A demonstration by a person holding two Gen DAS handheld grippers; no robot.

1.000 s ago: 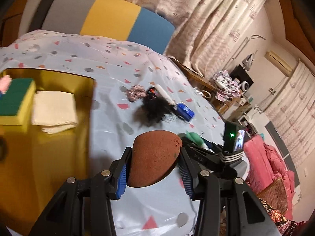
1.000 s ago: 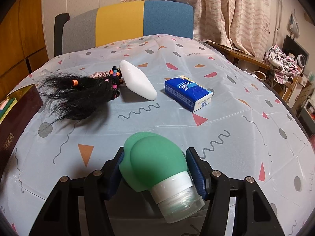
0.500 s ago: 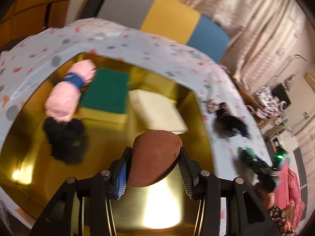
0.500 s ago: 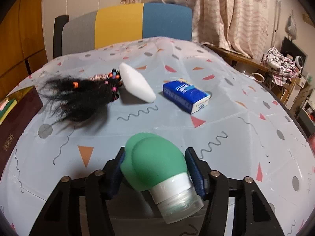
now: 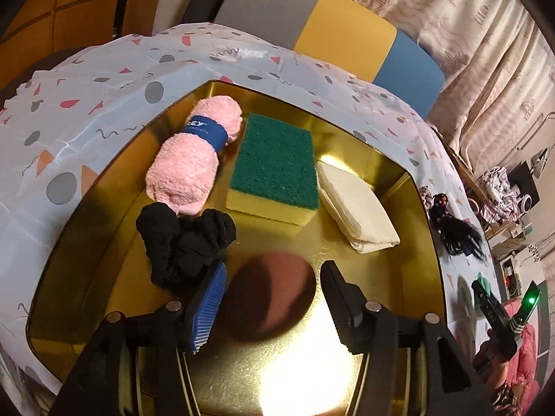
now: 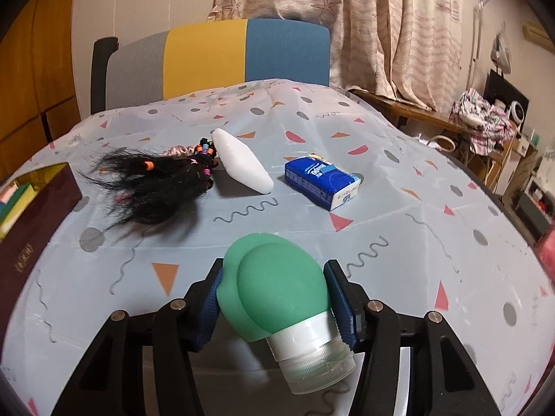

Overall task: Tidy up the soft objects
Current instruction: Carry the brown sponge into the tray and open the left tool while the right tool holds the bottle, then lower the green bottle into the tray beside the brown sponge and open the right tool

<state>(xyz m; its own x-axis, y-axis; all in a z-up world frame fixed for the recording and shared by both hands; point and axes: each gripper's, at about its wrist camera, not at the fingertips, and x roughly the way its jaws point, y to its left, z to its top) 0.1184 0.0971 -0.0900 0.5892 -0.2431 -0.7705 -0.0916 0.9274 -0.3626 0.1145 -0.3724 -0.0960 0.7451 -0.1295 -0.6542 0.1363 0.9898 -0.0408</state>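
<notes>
The left gripper (image 5: 274, 298) has just opened its jaws, releasing the brown sponge (image 5: 269, 298) into the gold tray (image 5: 409, 277). The right gripper (image 6: 274, 301) is clamped on the green bottle (image 6: 277, 294); it likely goes in next.

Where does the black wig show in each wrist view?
Left wrist: wig near the right edge, on the cloth outside the tray; not the black socks inside it.
Right wrist: wig left of centre, beside the white pod.
Shared landmark: the grey-yellow-blue chair.
</notes>
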